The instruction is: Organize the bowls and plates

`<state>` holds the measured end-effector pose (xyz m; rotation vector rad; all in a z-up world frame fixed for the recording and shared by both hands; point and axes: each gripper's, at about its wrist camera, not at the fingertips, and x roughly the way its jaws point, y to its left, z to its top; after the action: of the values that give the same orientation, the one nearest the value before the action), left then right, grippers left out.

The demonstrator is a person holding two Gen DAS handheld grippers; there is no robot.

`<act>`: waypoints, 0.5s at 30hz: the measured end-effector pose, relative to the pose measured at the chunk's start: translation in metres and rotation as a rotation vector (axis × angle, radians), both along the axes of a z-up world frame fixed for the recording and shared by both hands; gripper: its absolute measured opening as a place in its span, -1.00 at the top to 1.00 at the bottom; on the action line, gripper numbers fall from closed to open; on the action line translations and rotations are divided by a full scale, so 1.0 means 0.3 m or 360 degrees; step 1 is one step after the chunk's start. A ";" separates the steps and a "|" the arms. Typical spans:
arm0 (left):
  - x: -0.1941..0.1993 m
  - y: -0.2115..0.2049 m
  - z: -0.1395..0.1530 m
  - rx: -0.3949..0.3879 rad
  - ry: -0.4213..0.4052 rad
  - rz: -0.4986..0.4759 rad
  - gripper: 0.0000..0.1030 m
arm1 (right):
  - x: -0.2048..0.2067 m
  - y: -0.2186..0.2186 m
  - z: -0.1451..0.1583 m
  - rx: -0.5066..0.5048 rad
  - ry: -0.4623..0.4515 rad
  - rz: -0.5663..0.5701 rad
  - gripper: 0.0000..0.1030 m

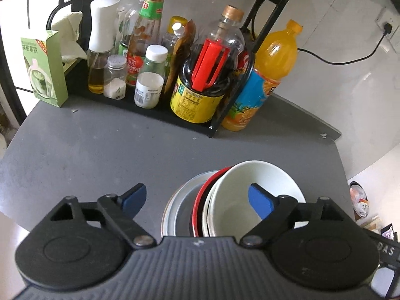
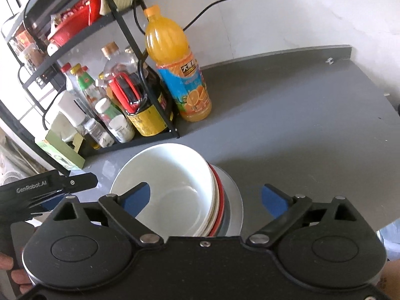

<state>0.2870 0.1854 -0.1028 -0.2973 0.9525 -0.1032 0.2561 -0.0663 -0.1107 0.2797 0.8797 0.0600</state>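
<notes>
Grey countertop [image 1: 100, 150] runs back to a black rack [image 1: 140, 107] crowded with sauce bottles, an orange drink bottle [image 1: 265, 75] beside it. Nearer, the dishes sit nested in one stack [image 1: 225, 200]: a white bowl [image 2: 175, 182] on top, red-rimmed and pale plates beneath. The left gripper [image 1: 197, 197] hangs tilted down over the stack's left side, jaws spread wide, pinching nothing. The right gripper [image 2: 205, 197] angles down likewise, jaws spread, one blue finger over the bowl. Stacking looks finished; next I'd expect both hands simply to draw clear without knocking it.
</notes>
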 end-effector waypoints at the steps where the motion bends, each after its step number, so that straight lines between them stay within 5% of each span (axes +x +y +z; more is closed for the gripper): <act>1: -0.005 0.002 0.004 -0.0005 0.0002 -0.0001 -0.73 | -0.011 -0.005 0.003 0.0004 -0.0010 -0.0008 -0.94; 15: -0.158 -0.094 0.082 0.0078 -0.0079 0.0039 -0.77 | -0.132 -0.160 0.110 0.0181 -0.0141 0.0036 -1.00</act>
<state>0.2396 0.1571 -0.0781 -0.2600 0.9005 -0.0645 0.2165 -0.1144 -0.0778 0.3706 0.7925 0.1425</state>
